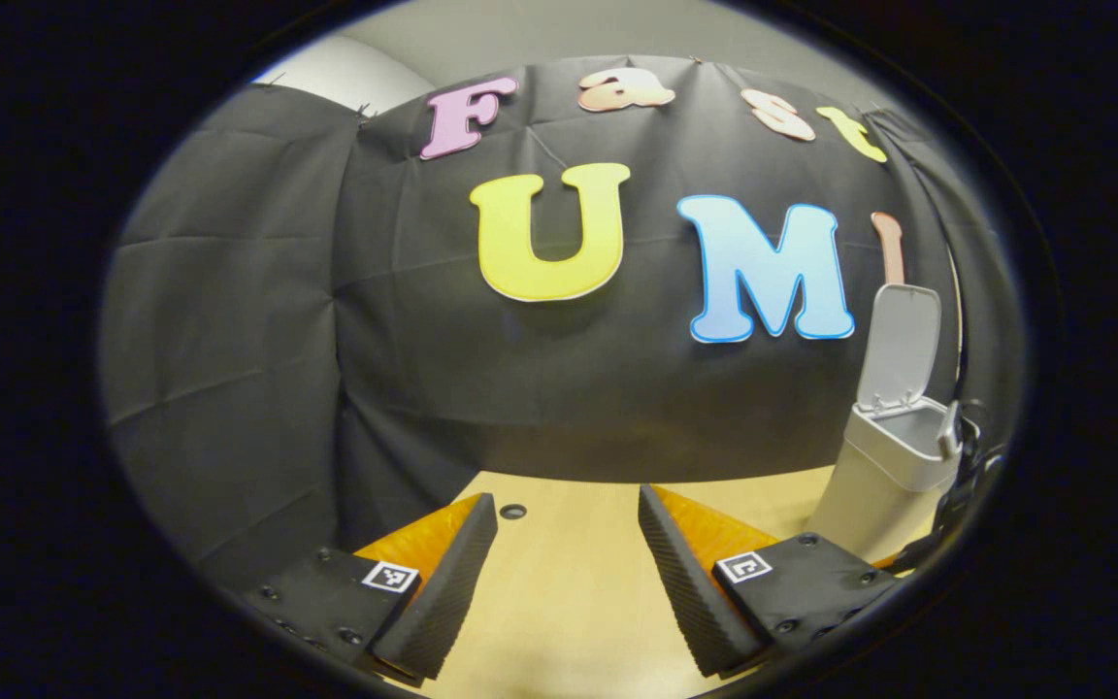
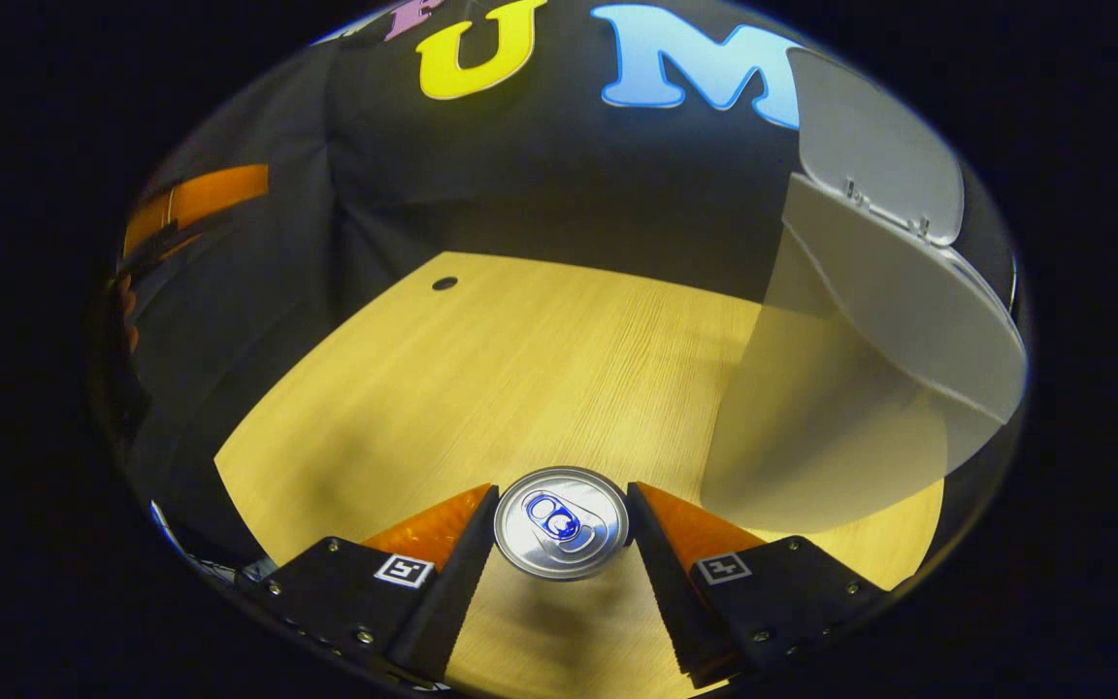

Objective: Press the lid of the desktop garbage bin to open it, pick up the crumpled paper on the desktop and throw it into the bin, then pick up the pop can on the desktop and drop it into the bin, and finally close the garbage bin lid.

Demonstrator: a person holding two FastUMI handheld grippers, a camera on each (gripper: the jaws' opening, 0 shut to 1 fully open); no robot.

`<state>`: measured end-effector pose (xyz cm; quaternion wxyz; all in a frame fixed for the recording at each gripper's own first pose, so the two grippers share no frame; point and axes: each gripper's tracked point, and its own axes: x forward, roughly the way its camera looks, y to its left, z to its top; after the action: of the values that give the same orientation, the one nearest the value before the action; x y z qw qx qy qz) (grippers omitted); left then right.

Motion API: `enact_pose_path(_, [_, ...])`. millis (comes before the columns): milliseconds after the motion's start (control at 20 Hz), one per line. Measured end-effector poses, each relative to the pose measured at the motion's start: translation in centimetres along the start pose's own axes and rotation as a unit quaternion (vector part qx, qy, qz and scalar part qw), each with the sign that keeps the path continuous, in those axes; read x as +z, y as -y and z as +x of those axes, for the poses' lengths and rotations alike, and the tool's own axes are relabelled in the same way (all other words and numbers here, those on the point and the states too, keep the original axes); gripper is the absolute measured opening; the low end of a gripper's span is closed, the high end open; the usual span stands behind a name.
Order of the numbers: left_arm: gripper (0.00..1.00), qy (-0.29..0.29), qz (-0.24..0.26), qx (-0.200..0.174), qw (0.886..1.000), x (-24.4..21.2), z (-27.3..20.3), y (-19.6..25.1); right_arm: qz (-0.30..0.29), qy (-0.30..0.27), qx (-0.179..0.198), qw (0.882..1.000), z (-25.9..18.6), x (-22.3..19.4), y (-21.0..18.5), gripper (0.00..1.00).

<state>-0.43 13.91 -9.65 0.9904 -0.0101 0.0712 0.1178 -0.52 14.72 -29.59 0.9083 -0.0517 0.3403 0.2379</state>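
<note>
Pop can (image 2: 561, 522) stands upright on the worktop (image 2: 520, 369) between the fingers of the right claw (image 2: 561, 529), which close against its sides, top facing the camera; a grip on the body probably suits lifting it level. Ahead and to that claw's right stands the garbage bin (image 2: 840, 388), its lid (image 2: 874, 146) raised to receive it. Left claw (image 1: 567, 582) is spread wide, holding nothing, well clear of the bin on its right.

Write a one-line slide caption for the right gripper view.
Right gripper clasps an upright pop can beside the open-lidded bin.
</note>
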Motion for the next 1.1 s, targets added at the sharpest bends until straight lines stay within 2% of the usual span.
enact_pose_path(50, [1.00, -0.001, 0.000, -0.002, 1.000, 0.0, 0.1, 0.2, 0.000, 0.017, -0.003, 1.000, -1.1, 1.7, 0.2, 0.83])
enact_pose_path(200, [1.00, -0.001, 0.000, -0.007, 1.000, 0.1, 0.2, 0.5, 0.003, 0.070, -0.009, 0.998, -3.8, 6.8, 0.8, 0.83])
enact_pose_path(250, [0.96, -0.001, 0.001, -0.008, 1.000, 0.0, 0.3, 0.6, 0.005, 0.086, -0.011, 0.996, -4.3, 8.2, 0.7, 0.83])
enact_pose_path(300, [1.00, -0.002, 0.001, -0.010, 1.000, 0.0, 0.3, 0.7, 0.005, 0.101, -0.012, 0.995, -5.0, 9.6, 0.8, 0.83])
enact_pose_path(350, [0.90, -0.002, 0.001, -0.012, 1.000, 0.1, 0.4, 0.9, 0.003, 0.115, -0.016, 0.993, -5.5, 10.7, 0.7, 0.83])
enact_pose_path(400, [1.00, -0.002, 0.002, -0.014, 1.000, 0.1, 0.4, 1.0, -0.001, 0.129, -0.019, 0.991, -6.0, 11.8, 0.8, 0.83])
enact_pose_path(550, [1.00, -0.004, 0.002, -0.019, 1.000, 0.1, 0.7, 1.4, -0.013, 0.177, -0.033, 0.984, -8.3, 15.6, 1.4, 0.82])
enact_pose_path(850, [1.00, -0.008, -0.001, -0.022, 1.000, -0.2, 0.9, 1.8, -0.015, 0.270, -0.112, 0.956, -13.0, 21.5, 6.8, 0.82])
enact_pose_path(950, [1.00, -0.008, -0.001, -0.022, 1.000, -0.1, 0.9, 1.9, -0.007, 0.284, -0.139, 0.949, -14.0, 22.2, 9.3, 0.82])
enact_pose_path(1100, [1.00, -0.010, 0.000, -0.020, 1.000, -0.3, 1.0, 1.9, 0.009, 0.282, -0.174, 0.944, -14.5, 21.8, 13.0, 0.82])
